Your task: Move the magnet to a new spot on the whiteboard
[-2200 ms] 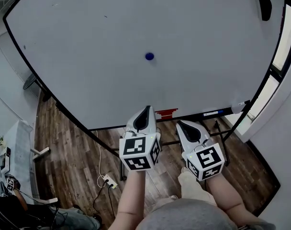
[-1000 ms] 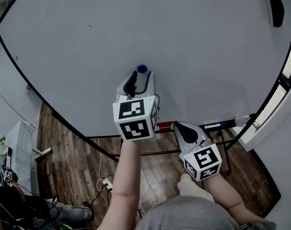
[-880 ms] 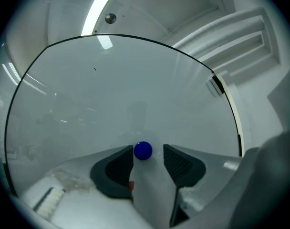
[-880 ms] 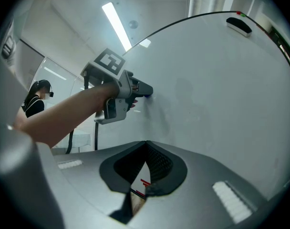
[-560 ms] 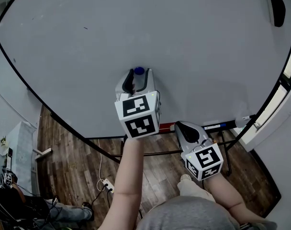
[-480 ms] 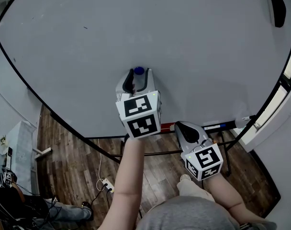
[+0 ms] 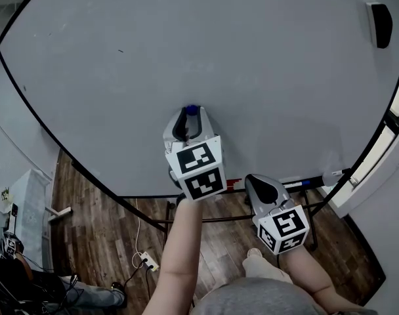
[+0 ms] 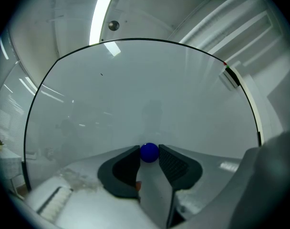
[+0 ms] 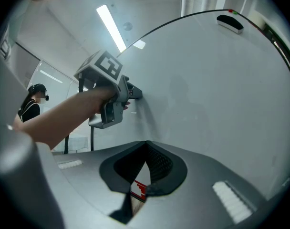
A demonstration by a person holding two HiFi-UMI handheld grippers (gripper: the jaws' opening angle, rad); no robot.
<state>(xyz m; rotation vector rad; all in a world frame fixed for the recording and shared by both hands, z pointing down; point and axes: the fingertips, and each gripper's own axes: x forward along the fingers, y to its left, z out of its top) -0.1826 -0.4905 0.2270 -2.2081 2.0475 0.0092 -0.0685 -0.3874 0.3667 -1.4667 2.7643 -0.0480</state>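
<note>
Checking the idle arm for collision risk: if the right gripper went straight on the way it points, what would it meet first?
Most likely the bare whiteboard, beside the left gripper holding the magnet; nothing else shows ahead of the shut right gripper, though depth is unclear.

Blue magnet (image 8: 149,152), pale grey whiteboard (image 7: 265,64), black-and-white patterned cube (image 7: 201,169), brown plank floor (image 7: 101,222)
</note>
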